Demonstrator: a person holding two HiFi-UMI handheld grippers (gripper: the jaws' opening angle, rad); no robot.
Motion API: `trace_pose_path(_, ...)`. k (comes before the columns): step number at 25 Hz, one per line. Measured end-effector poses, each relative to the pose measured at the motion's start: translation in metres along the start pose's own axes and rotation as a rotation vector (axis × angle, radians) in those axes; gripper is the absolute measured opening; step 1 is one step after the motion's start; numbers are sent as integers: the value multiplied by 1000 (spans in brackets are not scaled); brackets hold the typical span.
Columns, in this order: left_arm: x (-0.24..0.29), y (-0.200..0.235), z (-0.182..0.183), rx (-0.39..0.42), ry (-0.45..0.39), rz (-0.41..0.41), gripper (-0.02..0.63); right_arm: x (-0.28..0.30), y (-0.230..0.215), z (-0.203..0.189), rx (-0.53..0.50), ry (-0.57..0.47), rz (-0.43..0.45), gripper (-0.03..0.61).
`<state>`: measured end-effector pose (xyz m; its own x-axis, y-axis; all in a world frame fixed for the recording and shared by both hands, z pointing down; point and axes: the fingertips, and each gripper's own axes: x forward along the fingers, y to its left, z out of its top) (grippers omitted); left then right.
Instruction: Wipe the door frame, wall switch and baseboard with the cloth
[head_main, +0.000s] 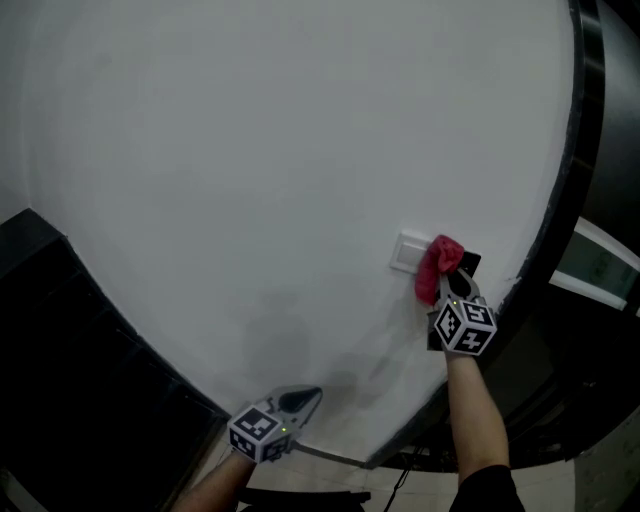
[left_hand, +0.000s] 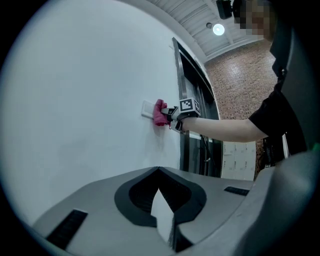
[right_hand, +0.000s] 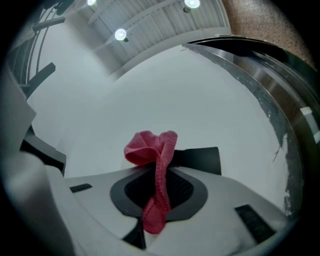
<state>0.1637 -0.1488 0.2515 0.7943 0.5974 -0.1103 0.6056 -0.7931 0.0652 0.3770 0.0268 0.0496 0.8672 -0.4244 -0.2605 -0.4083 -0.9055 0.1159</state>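
Where the right gripper (right_hand: 159, 185) pinches it, the fuzzy cloth (right_hand: 146, 149) bunches.

The right arm (head_main: 474, 415) reaches forward and up, forearm bare below a dark sleeve (head_main: 487, 490). Its right gripper (head_main: 450, 280) is raised well above the other one, jaws clamped on a red cloth (head_main: 436, 266) that bunches beyond the tips. The left forearm (head_main: 212, 487) sits low and close in — the left gripper (head_main: 303, 400) points forward, jaws together, nothing between them.
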Motion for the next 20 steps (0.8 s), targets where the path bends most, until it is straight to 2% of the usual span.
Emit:
trace_pose_path(6, -1, 3, 2, -7, -13, 1, -8, -8, 1, 3, -67, 1, -7, 49)
trace_pose_path(20, 11, -6, -3, -10, -2, -26, -8, -35, -42, 0, -61, -6, -69, 51)
